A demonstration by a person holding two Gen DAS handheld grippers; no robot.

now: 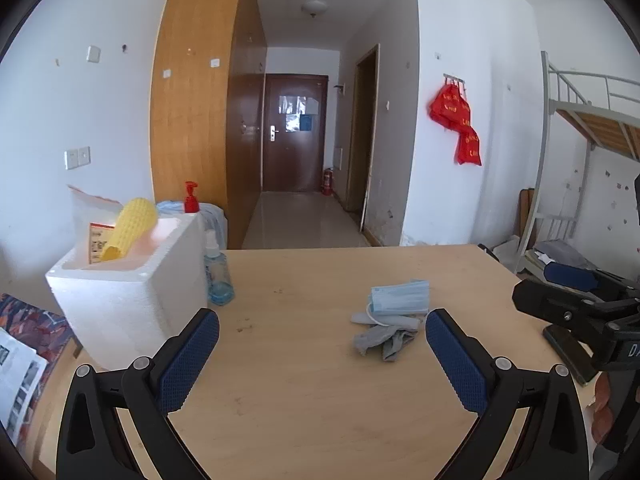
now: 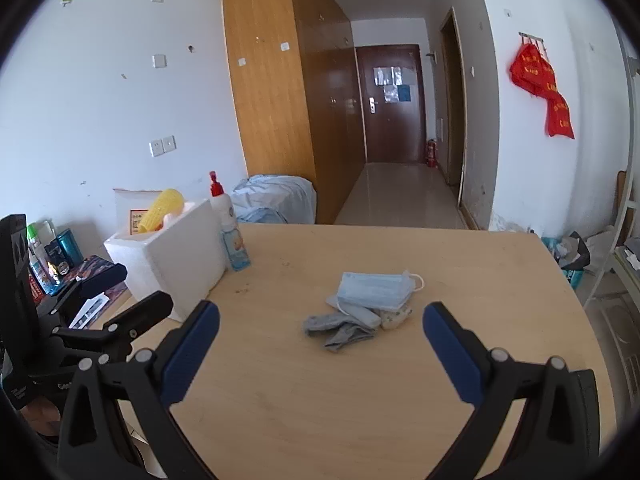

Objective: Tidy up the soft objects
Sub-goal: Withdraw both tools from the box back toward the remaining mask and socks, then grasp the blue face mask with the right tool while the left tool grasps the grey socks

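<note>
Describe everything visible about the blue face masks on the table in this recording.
The face masks are a small stack of light blue, pleated disposable masks, apparently thin non-woven fabric, with white ear loops curling out at the ends. They lie flat near the middle of the wooden table, resting partly on a pile of crumpled grey socks, with a small patterned cloth piece peeking out beneath. Neither tool touches them; both are open and short of the pile.

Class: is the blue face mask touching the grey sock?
Touching. Right wrist view: the face mask lies overlapping the grey sock, no gap between them.
</note>
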